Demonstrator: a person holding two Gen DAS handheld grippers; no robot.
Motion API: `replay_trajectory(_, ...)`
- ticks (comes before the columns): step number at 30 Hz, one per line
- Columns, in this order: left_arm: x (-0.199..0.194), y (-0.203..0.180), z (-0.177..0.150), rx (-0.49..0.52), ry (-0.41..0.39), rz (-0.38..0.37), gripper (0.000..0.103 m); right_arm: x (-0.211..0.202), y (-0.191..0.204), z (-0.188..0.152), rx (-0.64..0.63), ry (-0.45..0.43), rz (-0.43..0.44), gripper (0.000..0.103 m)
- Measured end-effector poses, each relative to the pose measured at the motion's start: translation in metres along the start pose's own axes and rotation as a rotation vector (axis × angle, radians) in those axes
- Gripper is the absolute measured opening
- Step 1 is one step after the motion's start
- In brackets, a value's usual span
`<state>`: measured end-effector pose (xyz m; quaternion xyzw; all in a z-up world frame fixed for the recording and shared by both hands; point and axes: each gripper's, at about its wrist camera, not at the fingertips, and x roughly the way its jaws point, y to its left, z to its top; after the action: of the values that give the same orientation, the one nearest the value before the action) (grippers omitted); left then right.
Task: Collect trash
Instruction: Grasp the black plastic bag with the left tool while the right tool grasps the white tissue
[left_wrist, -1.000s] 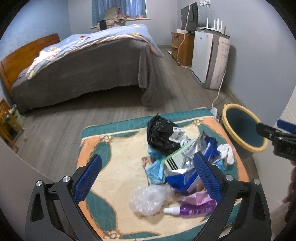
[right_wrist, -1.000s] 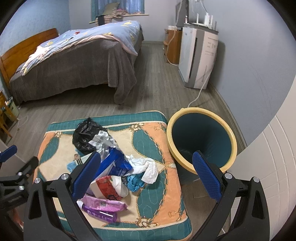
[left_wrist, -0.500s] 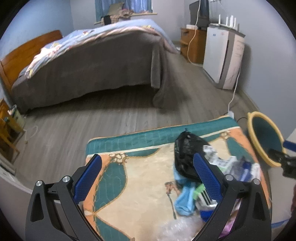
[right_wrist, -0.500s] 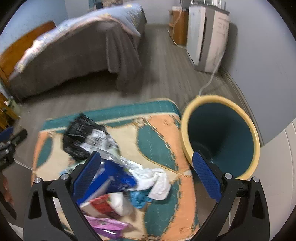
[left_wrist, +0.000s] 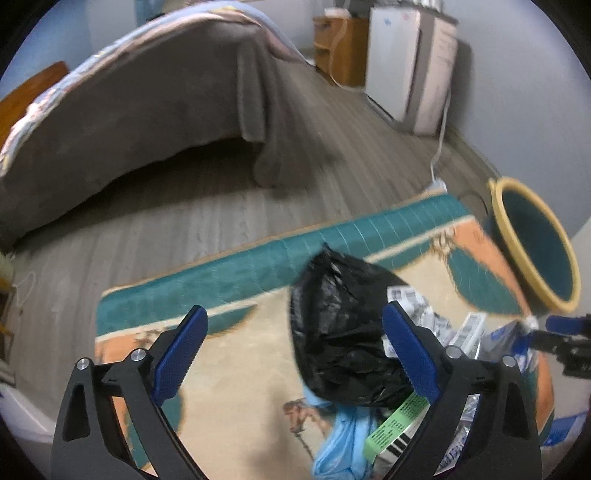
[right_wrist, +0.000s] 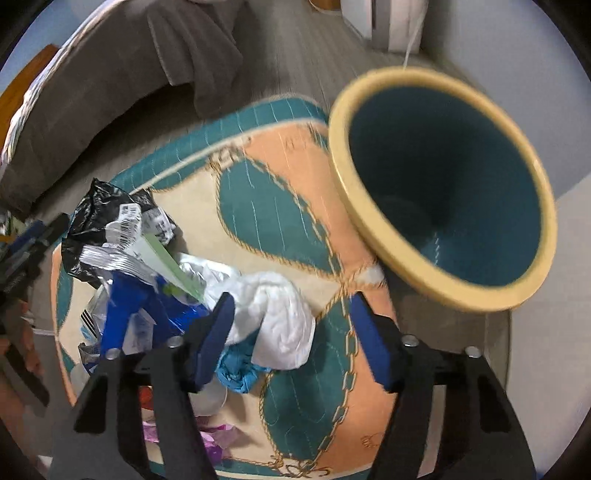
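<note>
A trash pile lies on a patterned rug (left_wrist: 240, 369) (right_wrist: 280, 221). My left gripper (left_wrist: 293, 321) hangs open above it, and its right finger overlaps a crumpled black bag (left_wrist: 343, 332) (right_wrist: 92, 206). Below the bag lie a light blue bag (left_wrist: 340, 443) and a green-and-white box (left_wrist: 395, 432). My right gripper (right_wrist: 291, 306) (left_wrist: 561, 332) is closing, with a white crumpled wad (right_wrist: 280, 317) between its jaws. The left pad touches the wad and the right pad stands apart. A teal bin with a yellow rim (right_wrist: 354, 206) (left_wrist: 511, 236) stands empty at the rug's right edge.
A blue packet (right_wrist: 125, 306), a teal cloth (right_wrist: 236, 369) and a purple wrapper (right_wrist: 214, 435) lie in the pile. A bed with a grey cover (left_wrist: 147, 110) stands beyond the wooden floor. A white appliance (left_wrist: 402, 66) and a wooden cabinet (left_wrist: 340, 44) line the right wall.
Both grippers have sunk toward the pile and tilted further down. The black bag now sits by the left gripper's right finger. The right jaws have narrowed around the white wad.
</note>
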<state>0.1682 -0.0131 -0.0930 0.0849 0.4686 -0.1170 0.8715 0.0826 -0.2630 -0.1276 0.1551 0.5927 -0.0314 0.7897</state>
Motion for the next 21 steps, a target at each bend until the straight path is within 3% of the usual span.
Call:
replay_trajectory(3, 0.010, -0.005, -0.005, 0.021, 0.043, -0.058, 0.082, 0.010, -0.006, -0.002, 0.054, 0.057, 0.086, 0.058)
replay_trajectory(5, 0.015, -0.007, -0.007, 0.029, 0.081, -0.085, 0.065, 0.013, -0.006, -0.002, 0.058, 0.082, 0.115, 0.058)
replay_trajectory(7, 0.016, -0.008, -0.010, 0.036, 0.101, -0.114, 0.058, 0.015, -0.004, -0.002, 0.059, 0.091, 0.138, 0.050)
replay_trajectory(8, 0.016, -0.010, -0.011, 0.044, 0.102, -0.112, 0.055, 0.015, -0.003, -0.002, 0.058, 0.094, 0.146, 0.037)
replay_trajectory(9, 0.013, -0.012, -0.012, 0.060, 0.094, -0.105, 0.053, 0.013, -0.002, -0.002, 0.057, 0.093, 0.157, 0.028)
replay_trajectory(11, 0.007, -0.013, -0.011, 0.086, 0.077, -0.099, 0.034, 0.007, 0.001, -0.001, 0.041, 0.082, 0.163, 0.018)
replay_trajectory(16, -0.021, -0.023, -0.005, 0.158, -0.020, -0.083, 0.020, -0.027, 0.022, 0.004, -0.066, -0.018, 0.094, 0.012)
replay_trajectory(18, -0.034, -0.029, -0.001, 0.184, -0.065, -0.075, 0.019, -0.048, 0.033, 0.006, -0.148, -0.082, 0.047, 0.012)
replay_trajectory(21, -0.055, -0.039, 0.004, 0.223, -0.147, -0.058, 0.018, -0.074, 0.037, 0.009, -0.203, -0.161, 0.046, 0.012)
